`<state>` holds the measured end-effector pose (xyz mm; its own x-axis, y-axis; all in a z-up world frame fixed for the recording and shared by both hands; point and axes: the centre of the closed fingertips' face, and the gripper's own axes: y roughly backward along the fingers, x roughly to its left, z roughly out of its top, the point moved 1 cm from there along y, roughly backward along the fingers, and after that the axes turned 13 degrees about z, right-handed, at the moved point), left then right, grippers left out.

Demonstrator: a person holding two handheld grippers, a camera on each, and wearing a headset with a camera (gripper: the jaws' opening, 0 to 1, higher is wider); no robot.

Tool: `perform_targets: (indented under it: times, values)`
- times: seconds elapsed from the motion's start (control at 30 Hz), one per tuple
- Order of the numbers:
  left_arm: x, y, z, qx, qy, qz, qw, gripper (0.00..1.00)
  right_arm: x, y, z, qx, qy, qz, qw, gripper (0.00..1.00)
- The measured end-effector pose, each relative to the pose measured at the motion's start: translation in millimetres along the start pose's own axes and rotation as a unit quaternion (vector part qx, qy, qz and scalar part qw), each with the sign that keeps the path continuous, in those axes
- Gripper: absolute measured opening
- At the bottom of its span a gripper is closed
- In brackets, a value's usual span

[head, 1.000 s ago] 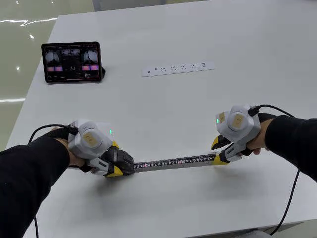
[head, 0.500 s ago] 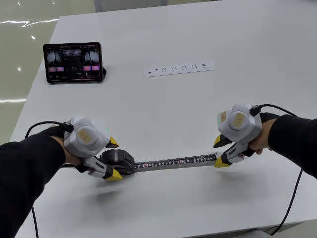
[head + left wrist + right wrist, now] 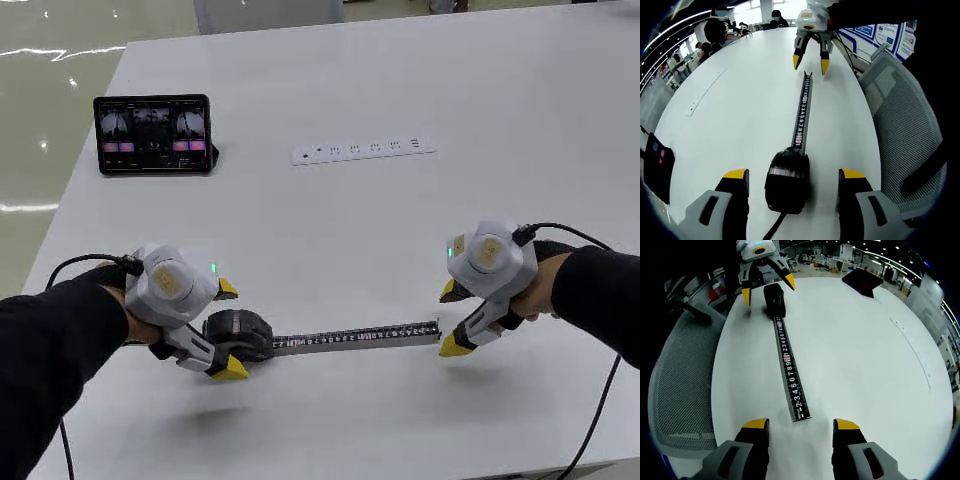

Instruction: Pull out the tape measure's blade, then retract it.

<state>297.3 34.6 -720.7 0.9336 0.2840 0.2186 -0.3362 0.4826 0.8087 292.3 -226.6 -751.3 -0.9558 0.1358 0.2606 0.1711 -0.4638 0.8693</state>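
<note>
While the blade (image 3: 355,337) lies drawn out flat on the table (image 3: 400,200), note its long axis: it runs straight from the tape measure case (image 3: 238,334) on your left to the hook end (image 3: 801,416) on your right, along the line joining your two grippers. Your left gripper (image 3: 230,329) has its jaws apart, one either side of the case. The left gripper view shows a gap on each side, so nothing is clamped. Your right gripper (image 3: 450,320) is also spread, with the hook end just ahead of it, roughly centred and not touching. Judgement: the pull-out looks done. Retraction turns on the case, and your left gripper is the nearer one. Close across the case's width, square to the blade axis, and leave the blade's path free.
</note>
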Motion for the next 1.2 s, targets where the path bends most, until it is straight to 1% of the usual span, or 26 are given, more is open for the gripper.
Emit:
perform_targets:
  times: [0.13, 0.23, 0.3, 0.53, 0.6, 0.7, 0.77, 0.83, 0.87, 0.9, 0.97, 1.0, 1.03, 1.1, 1.13, 1.17, 1.2]
  values:
    - [0.3, 0.9, -0.1, 0.0, 0.01, 0.004, 0.9999, 0.76, 0.2, 1.5, -0.1, -0.005, -0.004, -0.003, 1.0, 0.53]
    - [0.2, 1.8, -2.7, 0.002, 0.002, 0.007, 1.0, 0.76, 0.1, 1.9, -0.6, -0.004, -0.003, -0.003, 1.0, 0.55]
    - [-0.3, 2.2, -5.1, 0.008, -0.001, 0.01, 0.9999, 0.79, 0.5, 2.0, -0.5, -0.002, -0.001, -0.004, 1.0, 0.56]
    - [-2.2, 4.4, -9.4, 0.009, 0.019, 0.01, 0.9997, 0.91, -2.0, 3.7, 0.9, -0.01, -0.001, -0.012, 0.9999, 0.61]
    - [-3.9, 4.8, -12.5, 0.013, 0.02, 0.01, 0.9996, 0.94, -0.4, 3.4, 1.5, -0.018, -0.007, -0.01, 0.9998, 0.65]
    - [-4.3, 5.4, -14.1, 0.01, 0.025, 0.014, 0.9995, 0.99, 3.0, 2.0, 1.6, -0.023, -0.004, -0.008, 0.9997, 0.71]
    - [-4.9, 5.7, -13.9, 0.011, 0.034, 0.015, 0.9993, 0.99, 4.1, 1.1, 1.5, -0.025, -0.002, -0.01, 0.9996, 0.73]
    - [-5.7, 6.7, -16.6, 0.023, 0.05, 0.017, 0.9984, 0.99, 5.5, 0.0, 1.8, -0.033, -0.003, -0.013, 0.9994, 0.76]
    - [-6.1, 6.7, -17.4, 0.024, 0.052, 0.016, 0.9982, 0.99, 6.2, -0.8, 0.4, -0.035, -0.004, -0.015, 0.9993, 0.77]
    - [-6.0, 6.7, -17.6, 0.022, 0.051, 0.017, 0.9983, 0.99, 6.4, -1.3, -0.3, -0.036, -0.004, -0.015, 0.9992, 0.78]
    - [-6.0, 7.7, -15.7, 0.006, 0.044, 0.022, 0.9988, 0.99, 6.4, -1.9, -2.2, -0.04, -0.009, -0.019, 0.999, 0.8]
    - [-5.5, 8.1, -15.3, 0.004, 0.049, 0.024, 0.9985, 0.99, 6.4, -1.7, -2.9, -0.041, -0.01, -0.021, 0.9989, 0.81]
    - [-2.7, 8.2, -15.1, 0.004, 0.053, 0.032, 0.998, 0.99, 5.4, -1.2, -4.1, -0.043, -0.012, -0.025, 0.9987, 0.81]
    - [-0.3, 9.3, -14.9, 0.001, 0.057, 0.038, 0.9976, 0.99, 4.7, -0.4, -4.9, -0.048, -0.016, -0.029, 0.9983, 0.84]
    - [-0.5, 9.6, -15.4, 0.002, 0.068, 0.039, 0.9969, 0.99, 4.3, 0.3, -5.5, -0.051, -0.019, -0.031, 0.998, 0.85]
    - [-0.2, 9.0, -16.2, 0.004, 0.076, 0.042, 0.9962, 0.99, 4.9, 0.7, -5.5, -0.054, -0.021, -0.031, 0.9978, 0.86]
    - [1.6, 9.1, -18.6, 0.011, 0.08, 0.05, 0.9955, 0.99, 7.3, 0.6, -4.3, -0.061, -0.025, -0.03, 0.9974, 0.88]
